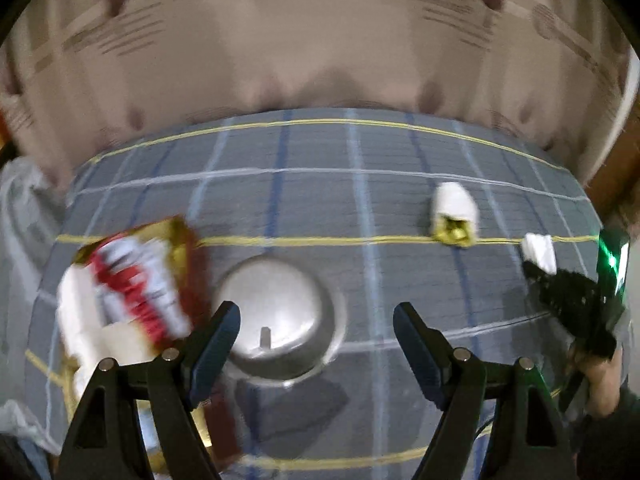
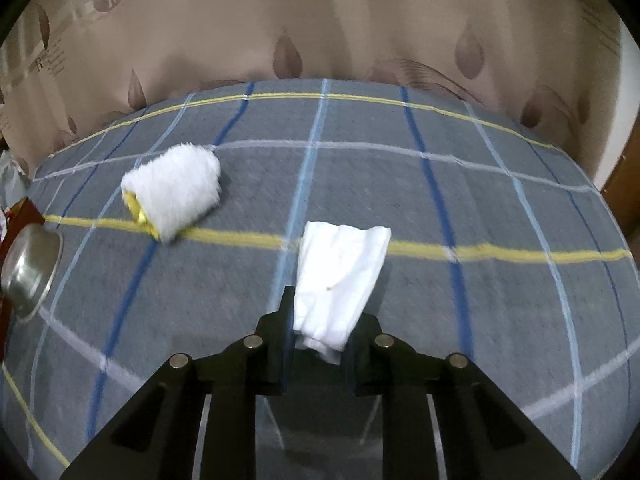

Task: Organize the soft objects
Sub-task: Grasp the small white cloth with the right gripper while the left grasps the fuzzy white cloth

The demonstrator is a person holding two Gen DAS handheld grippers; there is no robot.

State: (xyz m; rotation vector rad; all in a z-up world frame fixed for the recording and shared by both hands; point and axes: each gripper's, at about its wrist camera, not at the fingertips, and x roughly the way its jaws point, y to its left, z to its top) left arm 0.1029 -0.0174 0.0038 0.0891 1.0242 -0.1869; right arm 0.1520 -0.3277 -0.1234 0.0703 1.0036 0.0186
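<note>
Right gripper point(image 2: 322, 328) is clamping the near end of a folded white tissue point(image 2: 340, 276); the rest is lying flat on the plaid bedcover point(image 2: 500, 300), likely the start of a lift. Left gripper point(image 1: 316, 330) is standing with jaws wide and empty, hovering over a steel bowl point(image 1: 276, 312), probably the drop-off spot. Further out, the fluffy white roll point(image 2: 176, 192) with a yellow core is resting alone, left of the tissue.

The left wrist view is showing a blurred red-and-white packet point(image 1: 136, 292) left of the bowl; the right view is not showing it. Only the right view is showing the pinch clearly.
</note>
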